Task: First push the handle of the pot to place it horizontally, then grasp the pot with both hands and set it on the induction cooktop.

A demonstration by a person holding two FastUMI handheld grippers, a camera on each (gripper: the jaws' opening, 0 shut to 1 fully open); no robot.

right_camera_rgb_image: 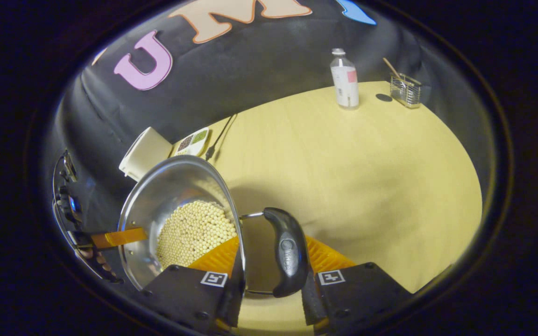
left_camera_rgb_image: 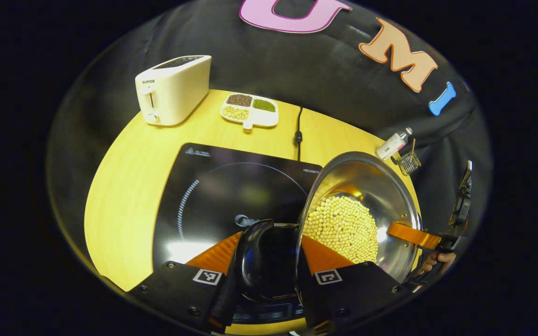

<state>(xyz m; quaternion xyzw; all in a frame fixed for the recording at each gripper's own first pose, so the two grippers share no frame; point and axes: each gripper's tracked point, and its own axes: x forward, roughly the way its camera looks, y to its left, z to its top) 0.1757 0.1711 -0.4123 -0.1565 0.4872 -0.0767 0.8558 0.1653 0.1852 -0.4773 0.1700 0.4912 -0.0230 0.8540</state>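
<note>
A steel pot [left_camera_rgb_image: 376, 186] half full of pale round beans [left_camera_rgb_image: 343, 228] hangs between my two grippers, its left part over the right edge of the black induction cooktop [left_camera_rgb_image: 222, 186]. My left gripper [left_camera_rgb_image: 271, 238] is shut on one black side handle [left_camera_rgb_image: 262, 252], with one finger inside the rim. In the right gripper view, my right gripper [right_camera_rgb_image: 272, 240] is shut on the opposite black handle [right_camera_rgb_image: 290, 249] of the pot [right_camera_rgb_image: 166, 196] the same way. Across the pot, the right gripper [left_camera_rgb_image: 414, 235] and the left gripper [right_camera_rgb_image: 110, 238] each show with a hand behind.
On the round wooden table [left_camera_rgb_image: 124, 186] a white toaster [left_camera_rgb_image: 173, 88] and a divided dish of grains [left_camera_rgb_image: 249, 110] stand at the back, with a power cable [left_camera_rgb_image: 298, 133] running to the cooktop. A bottle [right_camera_rgb_image: 344, 79] and a wire basket [right_camera_rgb_image: 405, 91] stand at the far right.
</note>
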